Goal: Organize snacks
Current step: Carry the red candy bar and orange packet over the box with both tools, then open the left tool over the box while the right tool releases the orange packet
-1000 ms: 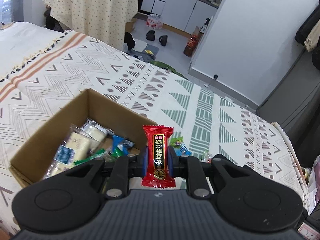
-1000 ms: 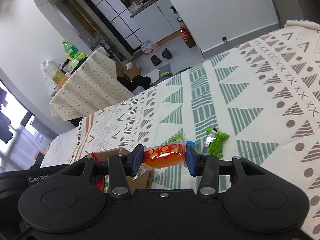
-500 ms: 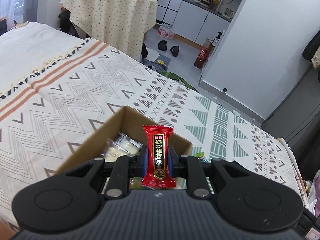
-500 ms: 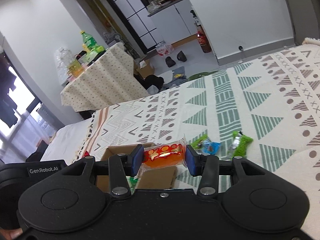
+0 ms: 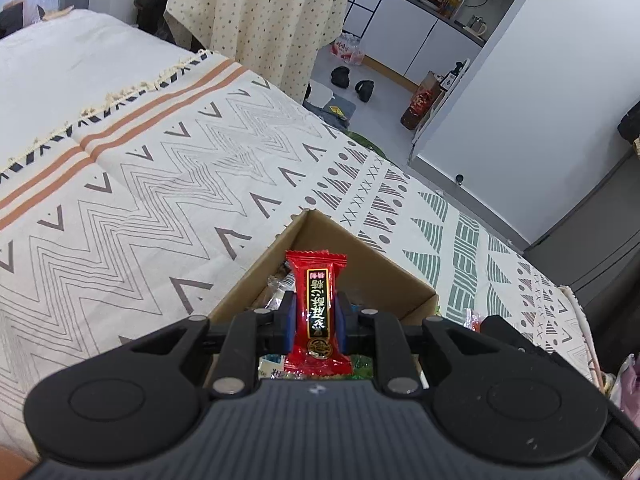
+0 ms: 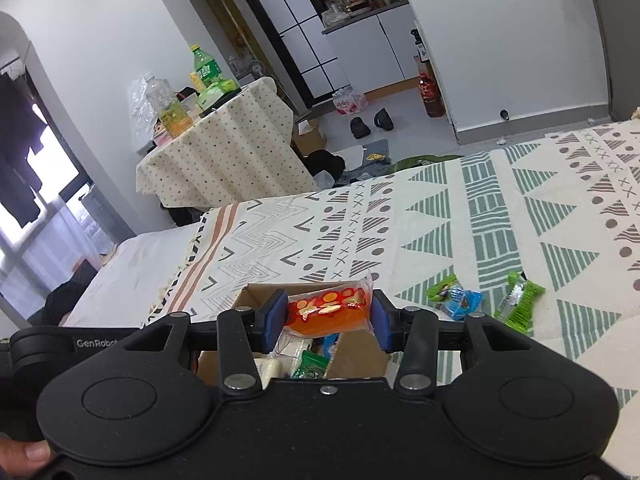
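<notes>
My left gripper (image 5: 315,320) is shut on a red snack packet (image 5: 317,312) held upright, directly over the open cardboard box (image 5: 340,252) on the patterned bedspread. Several wrapped snacks lie inside the box. My right gripper (image 6: 326,316) is shut on an orange jelly packet (image 6: 326,311), hovering above the same cardboard box (image 6: 356,354) near its right side. Loose on the cloth to the right lie a green and blue packet (image 6: 456,298) and a green packet (image 6: 520,306).
The patterned bedspread (image 5: 160,184) spreads wide to the left of the box. Beyond the bed stand a table with a dotted cloth (image 6: 224,160) carrying bottles, shoes on the floor (image 6: 370,122) and a white wall. A thumb (image 6: 24,454) shows at the lower left.
Both grippers have moved left and over the box, each keeping its packet. The box now sits right under the fingers in both views.
</notes>
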The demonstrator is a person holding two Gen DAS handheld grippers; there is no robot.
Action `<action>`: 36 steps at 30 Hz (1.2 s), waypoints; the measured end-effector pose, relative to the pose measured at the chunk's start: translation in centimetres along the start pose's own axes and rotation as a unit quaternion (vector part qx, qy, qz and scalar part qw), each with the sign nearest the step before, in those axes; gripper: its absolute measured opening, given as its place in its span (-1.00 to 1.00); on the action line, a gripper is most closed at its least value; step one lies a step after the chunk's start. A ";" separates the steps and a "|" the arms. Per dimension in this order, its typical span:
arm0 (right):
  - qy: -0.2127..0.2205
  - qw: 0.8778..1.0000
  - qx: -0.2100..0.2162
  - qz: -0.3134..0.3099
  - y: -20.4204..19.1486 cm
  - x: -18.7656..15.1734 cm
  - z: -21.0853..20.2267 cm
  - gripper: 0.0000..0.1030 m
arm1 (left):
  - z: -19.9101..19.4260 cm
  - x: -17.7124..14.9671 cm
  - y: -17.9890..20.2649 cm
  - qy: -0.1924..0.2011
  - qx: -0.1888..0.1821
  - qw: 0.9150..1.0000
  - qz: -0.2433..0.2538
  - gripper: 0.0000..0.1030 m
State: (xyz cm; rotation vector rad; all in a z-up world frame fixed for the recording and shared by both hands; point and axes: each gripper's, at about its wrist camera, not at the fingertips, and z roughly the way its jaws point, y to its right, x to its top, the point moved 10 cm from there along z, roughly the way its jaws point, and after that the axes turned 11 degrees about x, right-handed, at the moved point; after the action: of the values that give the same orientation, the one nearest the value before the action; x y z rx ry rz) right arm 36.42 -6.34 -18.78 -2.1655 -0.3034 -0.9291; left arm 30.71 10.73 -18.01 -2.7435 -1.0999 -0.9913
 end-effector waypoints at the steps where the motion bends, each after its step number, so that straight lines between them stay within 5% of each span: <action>1: 0.000 1.000 -0.002 -0.001 -0.2 0.0 0.2 -0.14 | 0.2 0.0 -0.1 -0.004 -0.001 1.000 0.000 -0.64; 17: -0.017 1.000 0.006 -0.022 -3.0 -1.0 3.1 -0.14 | 0.8 0.0 -3.8 -0.034 0.003 0.999 -0.015 -0.51; 20: -0.013 1.000 0.016 -0.017 -3.5 -0.7 3.3 -0.12 | 0.5 0.3 -4.4 -0.036 0.009 0.999 -0.018 -0.33; 24: -0.001 0.999 0.037 -0.012 -4.3 -0.2 3.0 0.23 | -0.2 0.8 -4.8 -0.025 0.017 0.999 -0.018 0.17; 28: 0.005 1.000 0.027 -0.003 -3.6 0.1 1.9 0.27 | -0.8 1.0 -4.9 -0.015 0.029 0.999 -0.016 0.51; 36: -0.017 1.000 0.002 0.005 -2.1 -0.4 0.0 0.44 | -1.8 0.2 -4.2 -0.014 0.044 0.999 0.029 0.78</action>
State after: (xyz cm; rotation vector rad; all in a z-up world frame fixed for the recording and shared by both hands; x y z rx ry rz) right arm 35.17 -4.79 -17.90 -2.1795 -0.3095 -0.8854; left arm 27.20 13.61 -17.32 -2.7110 -1.0360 -0.8791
